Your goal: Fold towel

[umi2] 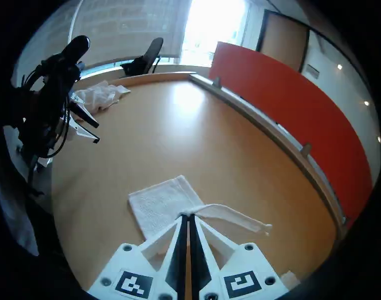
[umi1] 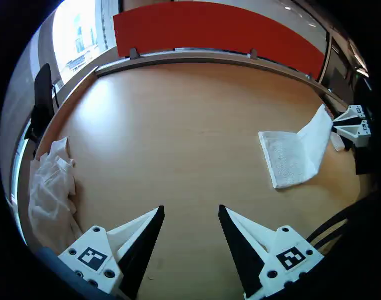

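Note:
A small white towel (umi1: 289, 159) lies on the wooden table (umi1: 190, 130), partly folded, with one edge lifted. In the right gripper view the towel (umi2: 157, 205) sits just ahead of my right gripper (umi2: 186, 219), which is shut on that lifted edge. A strip of the towel trails off to the right of the fingers. The left gripper view shows my right gripper (umi1: 334, 125) at the towel's far right side. My left gripper (umi1: 190, 210) hangs open over bare table, well left of the towel, with nothing between its fingers. It appears far off as the left gripper (umi2: 97, 133).
A heap of crumpled white cloths (umi1: 50, 187) lies at the table's left edge, seen also as the cloth heap (umi2: 100, 95). A red partition (umi1: 215, 27) stands along the table's far side. A black chair (umi2: 147, 57) stands beyond the table by the window.

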Available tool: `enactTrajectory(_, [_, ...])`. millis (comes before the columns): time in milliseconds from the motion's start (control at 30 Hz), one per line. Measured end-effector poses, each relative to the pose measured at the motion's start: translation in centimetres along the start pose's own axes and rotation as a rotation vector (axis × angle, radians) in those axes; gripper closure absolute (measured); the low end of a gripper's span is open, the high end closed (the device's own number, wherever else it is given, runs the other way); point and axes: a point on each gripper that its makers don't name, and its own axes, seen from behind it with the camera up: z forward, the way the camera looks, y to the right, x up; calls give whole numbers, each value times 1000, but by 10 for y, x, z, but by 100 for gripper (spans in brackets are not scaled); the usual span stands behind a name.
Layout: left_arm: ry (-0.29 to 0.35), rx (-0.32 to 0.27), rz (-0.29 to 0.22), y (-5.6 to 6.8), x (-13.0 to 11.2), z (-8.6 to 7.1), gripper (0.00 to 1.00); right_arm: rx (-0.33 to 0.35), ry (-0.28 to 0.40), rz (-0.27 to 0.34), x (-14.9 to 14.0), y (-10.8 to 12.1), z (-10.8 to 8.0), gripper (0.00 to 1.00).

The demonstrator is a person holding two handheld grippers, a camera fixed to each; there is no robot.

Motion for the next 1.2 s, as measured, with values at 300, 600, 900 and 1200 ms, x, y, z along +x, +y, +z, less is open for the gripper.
enactTrajectory(300, [11, 9, -19, -9, 0, -6, 21, 70, -20, -22, 2, -31, 22, 94])
enactTrajectory(600, [10, 34, -43, -26, -7, -14, 21, 138, -47, -47, 3, -57, 49, 91])
enactTrajectory(900, [0, 50, -66, -37, -15, -15, 21, 146, -102, -10, -17, -60, 53, 33])
enactTrajectory(1200, [6, 45, -64, -34, -10, -14, 21, 125, -114, 25, -28, -52, 49, 32])
